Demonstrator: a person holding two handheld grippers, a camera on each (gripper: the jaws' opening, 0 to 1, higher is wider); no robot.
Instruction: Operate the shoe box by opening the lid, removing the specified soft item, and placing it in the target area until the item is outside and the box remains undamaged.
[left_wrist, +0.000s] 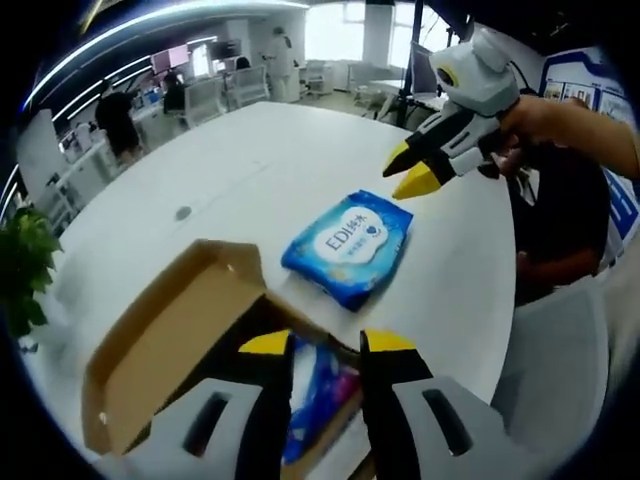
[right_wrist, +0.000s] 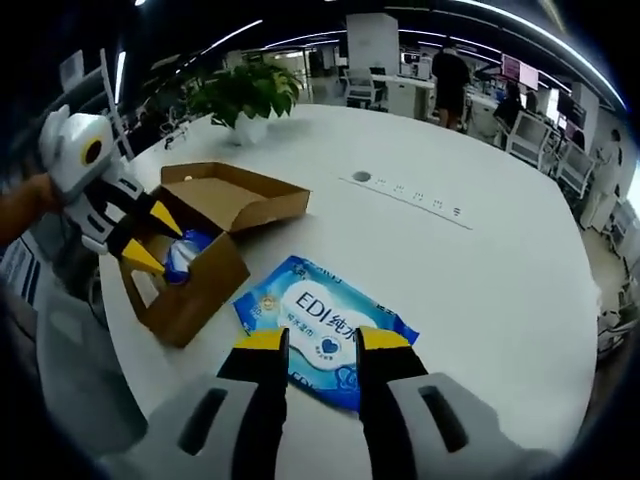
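In the left gripper view, the left tongs (left_wrist: 325, 343) rise from the bottom with their yellow-tipped jaws apart and nothing between them, poised over the open cardboard shoe box (left_wrist: 160, 340). The box's lid (left_wrist: 205, 270) is folded back on the white table (left_wrist: 250, 170). Inside the box, just beyond the jaw tips, lie blue and purple soft packets (left_wrist: 322, 390). A blue wet-wipe pack (left_wrist: 348, 245) printed "EDI" lies flat on the table just beside the box, outside it. The right tongs (left_wrist: 410, 168) come in from the upper right, held by a person's hand (left_wrist: 545, 120), jaws slightly apart and empty, above the table past the pack.

In the right gripper view, the right tongs (right_wrist: 322, 340) stand with jaws apart and empty, right over the near edge of the wet-wipe pack (right_wrist: 325, 325), which rests on the table (right_wrist: 480, 270). The shoe box (right_wrist: 195, 275) sits to the left, lid (right_wrist: 235, 195) open, with blue packets (right_wrist: 190, 250) visible inside. The left tongs (right_wrist: 155, 240) reach into the box's opening, jaws apart. A potted plant (right_wrist: 245, 95) stands on the table's far side.
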